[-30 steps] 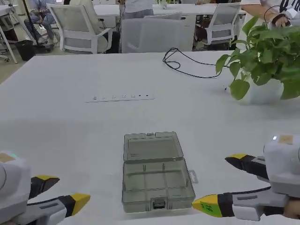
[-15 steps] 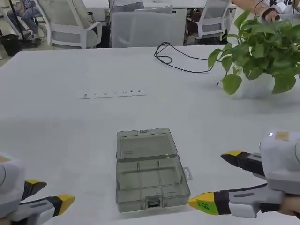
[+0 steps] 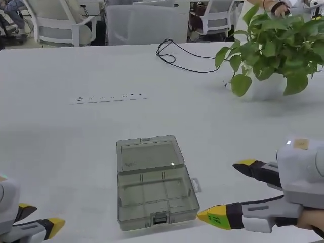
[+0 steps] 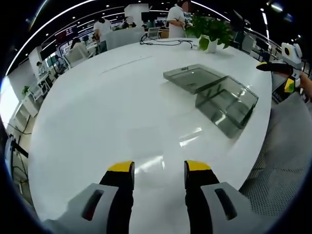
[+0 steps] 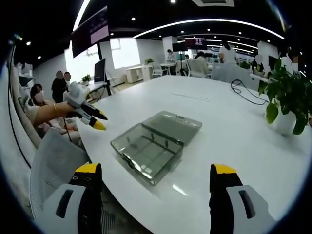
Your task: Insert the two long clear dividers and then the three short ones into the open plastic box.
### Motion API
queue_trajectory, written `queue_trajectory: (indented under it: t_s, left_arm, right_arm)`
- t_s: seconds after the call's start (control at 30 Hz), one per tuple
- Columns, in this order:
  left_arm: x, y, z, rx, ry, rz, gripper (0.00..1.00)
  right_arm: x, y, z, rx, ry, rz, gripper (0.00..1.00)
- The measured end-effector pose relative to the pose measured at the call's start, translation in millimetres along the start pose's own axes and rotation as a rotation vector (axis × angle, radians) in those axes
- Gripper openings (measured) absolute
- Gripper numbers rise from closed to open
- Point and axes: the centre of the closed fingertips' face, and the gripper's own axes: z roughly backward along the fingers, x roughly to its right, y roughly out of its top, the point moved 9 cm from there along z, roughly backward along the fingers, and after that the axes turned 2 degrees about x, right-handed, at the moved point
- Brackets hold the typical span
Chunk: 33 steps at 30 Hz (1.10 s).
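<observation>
A white desk (image 3: 61,142) carries an open plastic box (image 3: 136,215) of smoky clear plastic, near the front edge and about midway between left and right. Its lid (image 3: 149,153) is folded back flat on the desk on the far side, and a small latch faces the near edge.

Faint lines cross the floor of the box in a grid. It is not possible to tell whether these are dividers already seated or only moulded guide ribs.

The right tongs (image 3: 217,191), yellow-tipped, hover just right of the box and close to its near right corner. Their jaws are spread wide and hold nothing. The left tongs (image 3: 49,213) hang at the near left corner of the scene, well apart from the box. Their jaws are parted by a moderate gap and are also empty.

Farther back on the desk lie a white power strip (image 3: 108,97) and a looped black cable (image 3: 177,53). A leafy potted plant (image 3: 268,45) stands at the far right.

With both tongs empty, this looks like the approach before a divider is handled. The likely next move is to take a long clear divider by its thin edge, hold it upright and line it up along the box's length before pressing it down. Clear plastic is slippery and hard to see, so the grip should be square and firm.
</observation>
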Motion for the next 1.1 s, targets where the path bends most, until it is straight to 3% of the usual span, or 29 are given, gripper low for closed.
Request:
queue_trajectory:
  t_s: [0.37,0.6,0.67,0.93,1.1]
  left_arm:
    - [-9.9,-6.1,-12.9,-0.058,0.02,-0.013,0.36]
    - [-13.5,-8.2,-14.7,-0.072,0.017,-0.003,0.33]
    - [-14.2,-10.2,-15.1,-0.095,0.011,-0.002,0.33]
    - [-17.1,-11.3,-15.4,-0.113,-0.009,0.021,0.33]
    - [-18.6,-9.1,-16.7,-0.15,-0.027,0.012,0.33]
  right_arm:
    - [0.3,-3.9,-3.2,-0.013,-0.007,-0.02,0.92]
    - [0.3,-4.5,-5.0,-0.016,-0.01,-0.024,0.92]
    - [0.3,-3.8,-5.9,-0.014,-0.012,-0.025,0.91]
    - [-1.8,-3.3,-7.5,-0.016,-0.011,-0.022,0.91]
    - [-2.9,-4.2,-8.2,-0.025,-0.008,-0.02,0.91]
